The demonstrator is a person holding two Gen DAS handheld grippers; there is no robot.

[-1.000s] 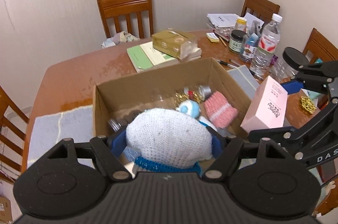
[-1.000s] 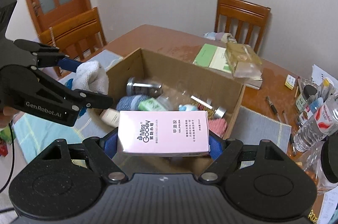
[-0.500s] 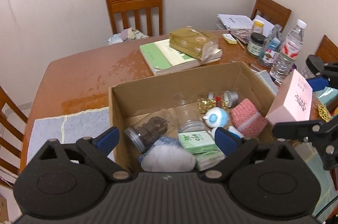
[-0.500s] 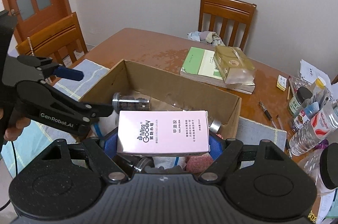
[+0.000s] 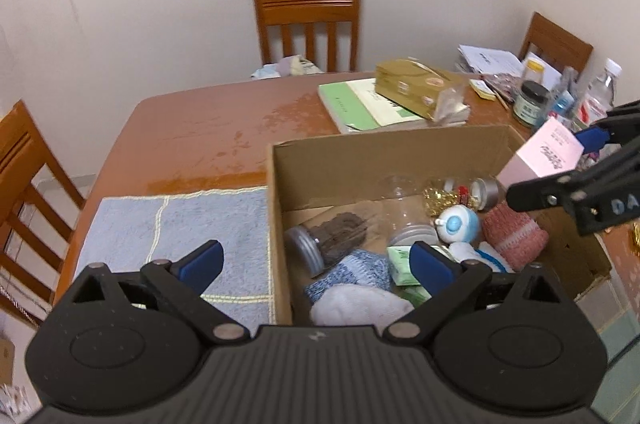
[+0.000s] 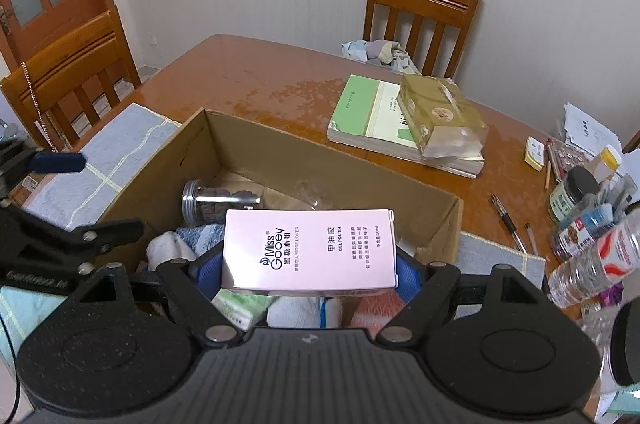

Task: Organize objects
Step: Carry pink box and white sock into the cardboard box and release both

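An open cardboard box (image 5: 384, 152) stands on the wooden table and holds jars, rolled cloths and small packets. A white knitted bundle (image 5: 360, 306) lies in its near corner. My left gripper (image 5: 316, 264) is open and empty above the box's near left wall. My right gripper (image 6: 308, 270) is shut on a pink gel polish box (image 6: 308, 250) and holds it over the cardboard box (image 6: 328, 160). The pink box also shows in the left wrist view (image 5: 540, 160), at the box's right side.
A blue-grey cloth mat (image 5: 176, 236) lies left of the box. A green book (image 6: 360, 116) with a tan packet (image 6: 440, 116) on it lies behind. Bottles and jars (image 6: 588, 224), pens and papers crowd the right. Wooden chairs (image 5: 308, 20) ring the table.
My left gripper has let go of the white knitted bundle into the box, opened, and drawn back to the left. My right gripper has carried the pink box over the cardboard box.
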